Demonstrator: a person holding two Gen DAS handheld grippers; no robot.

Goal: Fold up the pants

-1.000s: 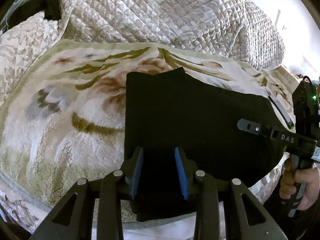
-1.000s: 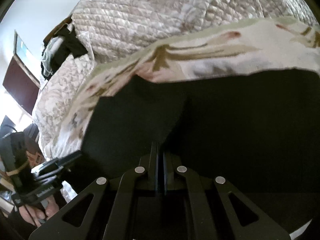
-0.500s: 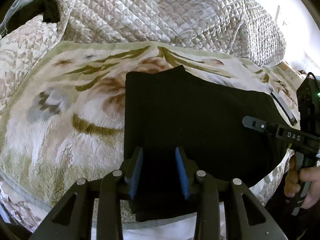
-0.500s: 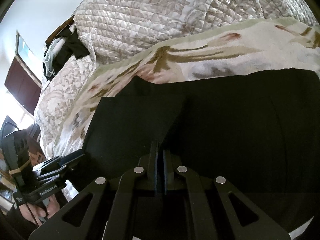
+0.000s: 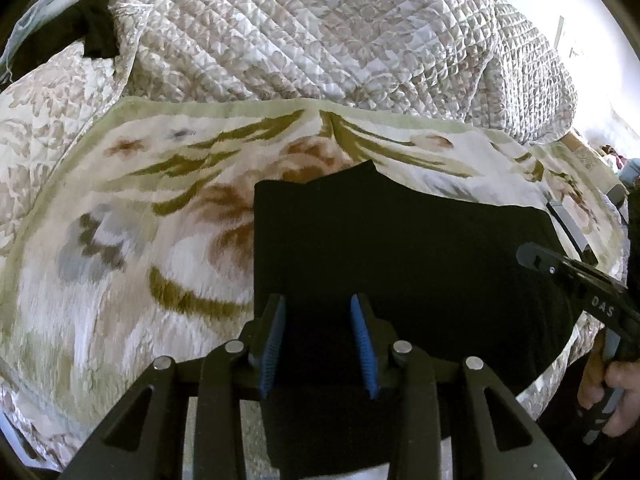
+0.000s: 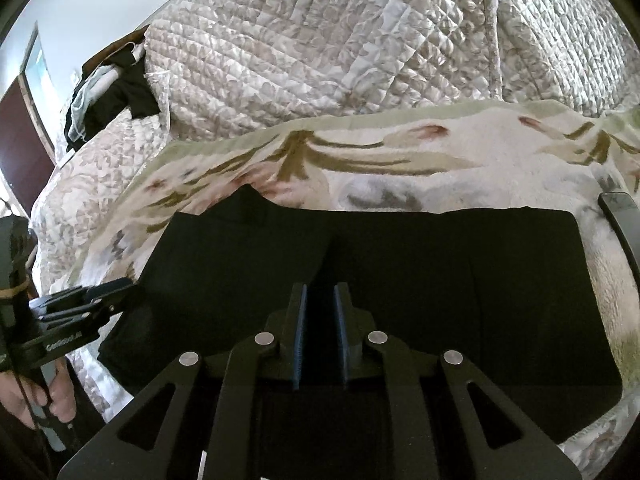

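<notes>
Black pants (image 5: 400, 256) lie folded flat on a flowered blanket (image 5: 120, 264), and in the right wrist view the pants (image 6: 440, 280) fill the middle. My left gripper (image 5: 317, 304) hovers over their near left part, open, blue pads (image 5: 276, 344) apart with only the flat cloth below. My right gripper (image 6: 320, 292) hangs over the near middle of the pants. Its jaws are opening, with a narrow gap and no cloth pinched between them. Each view catches the other gripper at its side: the right gripper (image 5: 560, 272) and the left gripper (image 6: 80, 304).
A bulky quilted cover (image 5: 320, 40) is heaped behind the blanket. Dark clothes (image 6: 120, 96) lie at the far left by a brown door (image 6: 20, 140). A dark flat strip (image 6: 620, 220) lies on the blanket right of the pants. A person's hand (image 5: 612, 380) holds the right gripper's handle.
The right gripper's jaws, shut a second ago, now stand slightly apart, and it has lifted and tilted back so more of the pants shows. The left gripper has stayed put.
</notes>
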